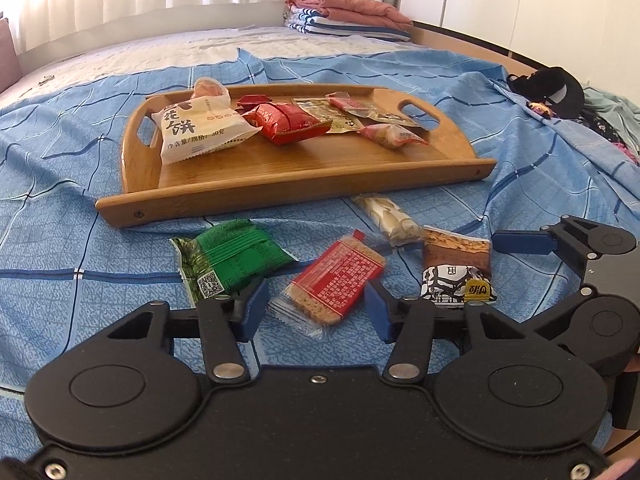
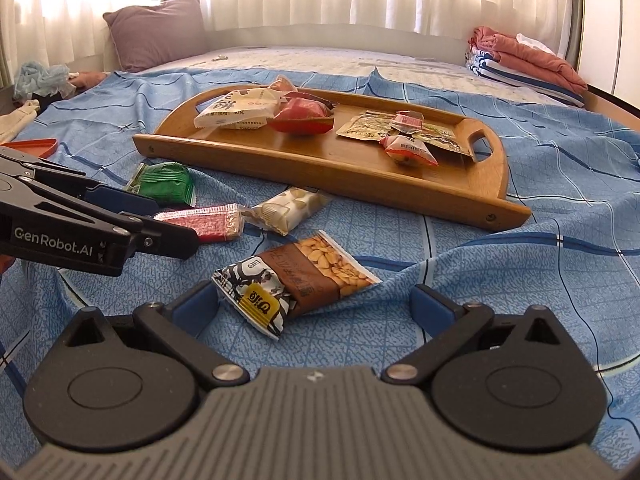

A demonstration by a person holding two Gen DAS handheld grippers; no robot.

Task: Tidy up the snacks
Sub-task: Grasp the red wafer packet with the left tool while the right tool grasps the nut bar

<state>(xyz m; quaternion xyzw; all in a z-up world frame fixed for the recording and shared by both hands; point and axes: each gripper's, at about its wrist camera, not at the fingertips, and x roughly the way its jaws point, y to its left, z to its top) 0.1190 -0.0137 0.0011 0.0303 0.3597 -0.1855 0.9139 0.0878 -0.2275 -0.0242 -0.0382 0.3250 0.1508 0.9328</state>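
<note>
Left gripper [image 1: 316, 312] and right gripper [image 2: 314, 312] jaws spread, empty; four snack packets [image 1: 334, 280] near, seven on far tray [image 1: 280, 192]; blue bedsheet [image 1: 80, 240].

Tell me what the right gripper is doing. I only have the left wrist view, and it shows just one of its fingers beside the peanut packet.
Observer: The right gripper is open. The near end of the peanut packet lies between its fingers, not pinched.
Operator: Is there anything left of the green packet that my view cuts off?
Observer: Yes. The corner of a flat orange tray sits at the edge of the blue sheet, well left of the green packet.
Operator: What's at the head of the bed on that side?
Observer: A purple pillow leans upright against the headboard, below the curtains.
</note>
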